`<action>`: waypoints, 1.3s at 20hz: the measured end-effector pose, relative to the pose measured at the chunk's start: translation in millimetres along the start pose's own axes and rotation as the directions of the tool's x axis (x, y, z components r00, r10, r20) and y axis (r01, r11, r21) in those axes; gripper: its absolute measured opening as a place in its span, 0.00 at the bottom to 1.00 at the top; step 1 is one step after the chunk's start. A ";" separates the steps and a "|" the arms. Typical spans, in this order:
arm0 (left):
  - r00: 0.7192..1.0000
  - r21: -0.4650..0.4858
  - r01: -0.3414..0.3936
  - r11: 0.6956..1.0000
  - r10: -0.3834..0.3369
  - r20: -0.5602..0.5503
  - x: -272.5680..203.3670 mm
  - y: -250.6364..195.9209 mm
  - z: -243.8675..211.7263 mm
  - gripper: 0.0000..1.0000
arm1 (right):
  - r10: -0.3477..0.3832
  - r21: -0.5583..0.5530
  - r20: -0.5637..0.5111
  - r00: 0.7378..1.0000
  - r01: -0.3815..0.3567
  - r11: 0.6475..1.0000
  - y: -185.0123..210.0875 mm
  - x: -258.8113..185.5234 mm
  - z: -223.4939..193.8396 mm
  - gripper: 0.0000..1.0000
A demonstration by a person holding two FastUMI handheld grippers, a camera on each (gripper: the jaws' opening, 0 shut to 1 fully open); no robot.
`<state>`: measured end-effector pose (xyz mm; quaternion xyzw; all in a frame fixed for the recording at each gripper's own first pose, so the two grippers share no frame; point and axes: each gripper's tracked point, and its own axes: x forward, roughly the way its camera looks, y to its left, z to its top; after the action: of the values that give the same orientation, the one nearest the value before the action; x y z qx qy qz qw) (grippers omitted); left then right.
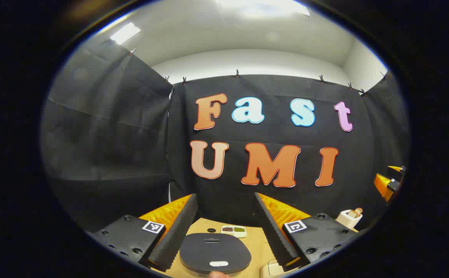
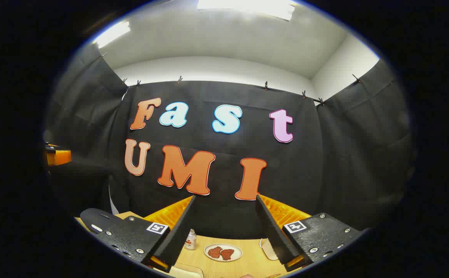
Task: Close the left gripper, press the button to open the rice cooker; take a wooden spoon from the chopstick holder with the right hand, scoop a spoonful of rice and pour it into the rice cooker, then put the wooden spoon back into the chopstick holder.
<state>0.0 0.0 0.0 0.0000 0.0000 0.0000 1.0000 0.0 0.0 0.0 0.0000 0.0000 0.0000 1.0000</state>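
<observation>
Evidently nothing of the task is done yet, judging by how things lie. Wooden counter (image 1: 253,241), pale and smooth, carries everything. Rice cooker (image 1: 215,253) sits low between the left gripper (image 1: 224,227) fingers, lid down: a dark, matte, rounded slab with a small pale oblong button (image 1: 218,263) at its near edge. Left fingers stand spread wide, ridged on their inner faces, holding nothing; they must first be brought together for the press. Right gripper (image 2: 224,227) also spread and empty, over a round plate (image 2: 223,252) with reddish pieces, a small bottle (image 2: 190,239) just beside. Chopstick holder (image 1: 349,218), a cream cylinder, stands well off to the right in the left gripper view, with the rounded wooden spoon (image 1: 355,212) poking out. A small two-part dish (image 1: 233,230) lies behind the cooker. Left: everything from pressing, scooping, pouring to returning.
</observation>
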 end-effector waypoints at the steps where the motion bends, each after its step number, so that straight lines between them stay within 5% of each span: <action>1: 1.000 0.008 0.007 1.000 -0.007 -0.009 -1.1 -3.6 -0.6 0.96 | 0.005 0.004 -0.013 1.000 -0.005 1.000 -1.9 -0.6 -4.0 0.93; 21: 0.995 0.071 0.099 0.993 -0.101 0.015 -7.4 -46.2 7.2 0.96 | -0.045 -0.032 -0.022 0.999 0.044 0.999 -35.3 -11.0 -15.3 0.93; 26: 0.996 0.088 0.080 0.993 -0.077 -0.036 4.1 -42.7 -6.9 0.33 | -0.069 -0.039 -0.045 0.997 0.068 0.997 -46.4 -12.0 -25.5 0.94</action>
<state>4.1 -42.7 -6.9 0.0445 0.0162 -0.0395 0.9981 -12.0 -46.4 -25.5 -0.0188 0.0233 -0.0342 0.9990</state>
